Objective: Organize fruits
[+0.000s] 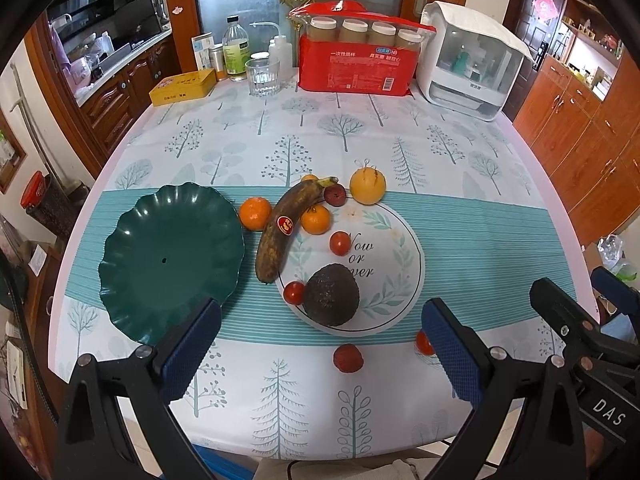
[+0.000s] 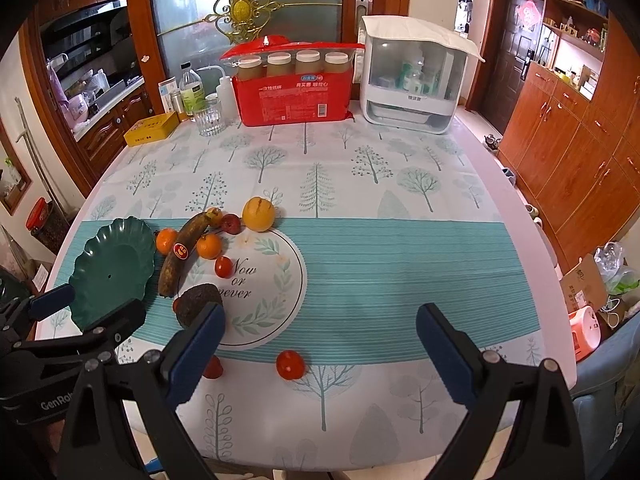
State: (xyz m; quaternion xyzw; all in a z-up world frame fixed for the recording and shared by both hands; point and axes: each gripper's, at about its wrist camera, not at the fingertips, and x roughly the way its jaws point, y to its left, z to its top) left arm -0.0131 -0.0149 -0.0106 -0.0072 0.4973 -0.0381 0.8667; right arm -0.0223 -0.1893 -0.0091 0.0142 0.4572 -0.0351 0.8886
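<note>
An empty dark green scalloped plate (image 1: 172, 256) (image 2: 114, 270) lies at the left of the table. Right of it lie a brown banana (image 1: 280, 228) (image 2: 182, 254), a dark avocado (image 1: 331, 295) (image 2: 196, 300), a yellow orange (image 1: 367, 186) (image 2: 259, 214), small tangerines (image 1: 255, 213), cherry tomatoes (image 1: 339, 243) (image 2: 290, 364) and red lychee-like fruits (image 1: 348, 357). My left gripper (image 1: 320, 344) is open and empty above the near table edge, in front of the avocado. My right gripper (image 2: 320, 344) is open and empty, near the tomato at the front.
At the back stand a red pack of paper cups (image 1: 358, 60), a white appliance (image 1: 472, 60), a glass (image 1: 263, 76), bottles (image 1: 236, 50) and a yellow tin (image 1: 182, 87). Wooden cabinets (image 2: 580, 152) stand to the right. The table's near edge (image 1: 304, 458) is just below the grippers.
</note>
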